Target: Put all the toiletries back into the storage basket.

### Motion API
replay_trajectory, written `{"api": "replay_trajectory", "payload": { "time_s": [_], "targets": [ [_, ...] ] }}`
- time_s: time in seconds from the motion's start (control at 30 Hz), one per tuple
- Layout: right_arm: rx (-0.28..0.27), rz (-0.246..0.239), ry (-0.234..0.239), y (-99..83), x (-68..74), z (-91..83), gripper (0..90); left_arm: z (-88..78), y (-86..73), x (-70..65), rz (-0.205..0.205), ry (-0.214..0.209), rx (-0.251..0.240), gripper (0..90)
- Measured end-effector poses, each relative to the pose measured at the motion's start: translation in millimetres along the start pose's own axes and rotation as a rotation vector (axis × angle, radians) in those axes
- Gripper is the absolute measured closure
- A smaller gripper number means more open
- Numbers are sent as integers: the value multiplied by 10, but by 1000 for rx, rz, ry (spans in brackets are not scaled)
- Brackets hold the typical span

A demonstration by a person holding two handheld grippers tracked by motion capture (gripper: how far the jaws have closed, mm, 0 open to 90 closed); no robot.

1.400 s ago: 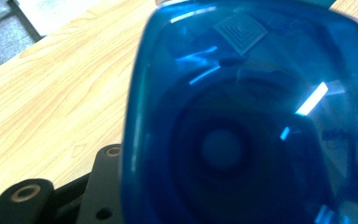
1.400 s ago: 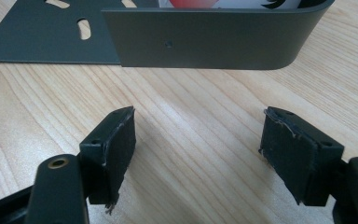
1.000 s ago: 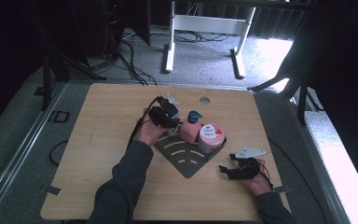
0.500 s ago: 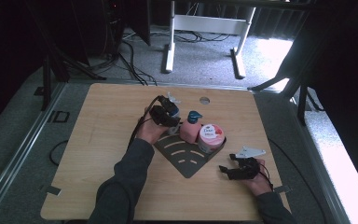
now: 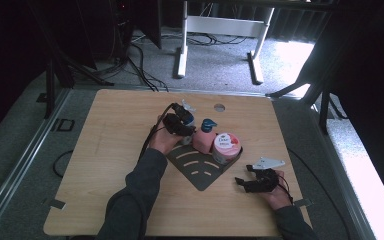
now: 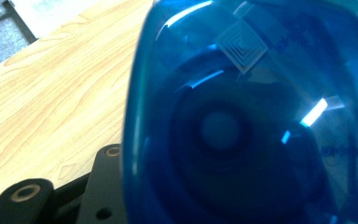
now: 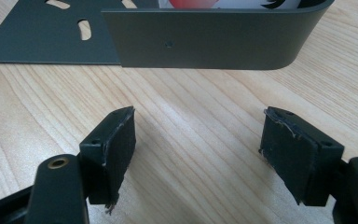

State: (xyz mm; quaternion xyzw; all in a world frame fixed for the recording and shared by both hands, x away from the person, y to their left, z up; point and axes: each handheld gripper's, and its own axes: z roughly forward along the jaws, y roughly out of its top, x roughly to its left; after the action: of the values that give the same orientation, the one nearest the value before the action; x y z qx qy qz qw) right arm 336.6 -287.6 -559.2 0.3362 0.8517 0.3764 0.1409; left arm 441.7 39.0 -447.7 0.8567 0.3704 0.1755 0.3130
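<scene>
Blue bottle point(image 6: 247, 121) sits gripped in the left gripper point(image 5: 180, 122); it should go down slowly onto the dark tray point(image 5: 200, 172), while the right gripper point(image 7: 198, 154) waits wide open

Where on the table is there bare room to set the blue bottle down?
The table's whole left half is bare, and so is the strip behind the rack. The rack's back corner is crowded: pink bottle and cream jar beside the blue bottle.

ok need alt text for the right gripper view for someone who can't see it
The right gripper hangs open and empty just above a light wooden table, its two black padded jaws spread wide. Beyond it lies a dark grey metal rack with a curved wall and a slotted base; something red and white peeks over the wall.
</scene>
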Motion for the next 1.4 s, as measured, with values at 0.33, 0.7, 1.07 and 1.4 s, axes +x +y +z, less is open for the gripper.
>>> {"api": "replay_trajectory", "payload": {
  "time_s": [0.33,0.7,1.07,1.4],
  "targets": [
    [0,0,0,0,1,0,260,50,-1,-8,-7,-7,-9,553],
    [1,-1,-1,0,1,0,260,108,-11,-7,-20,-15,-12,553],
    [1,-1,-1,0,1,0,260,172,-21,-2,-24,-19,-1,552],
    [1,-1,0,0,1,0,260,202,-25,15,-42,-28,-9,552]
  ]
}}
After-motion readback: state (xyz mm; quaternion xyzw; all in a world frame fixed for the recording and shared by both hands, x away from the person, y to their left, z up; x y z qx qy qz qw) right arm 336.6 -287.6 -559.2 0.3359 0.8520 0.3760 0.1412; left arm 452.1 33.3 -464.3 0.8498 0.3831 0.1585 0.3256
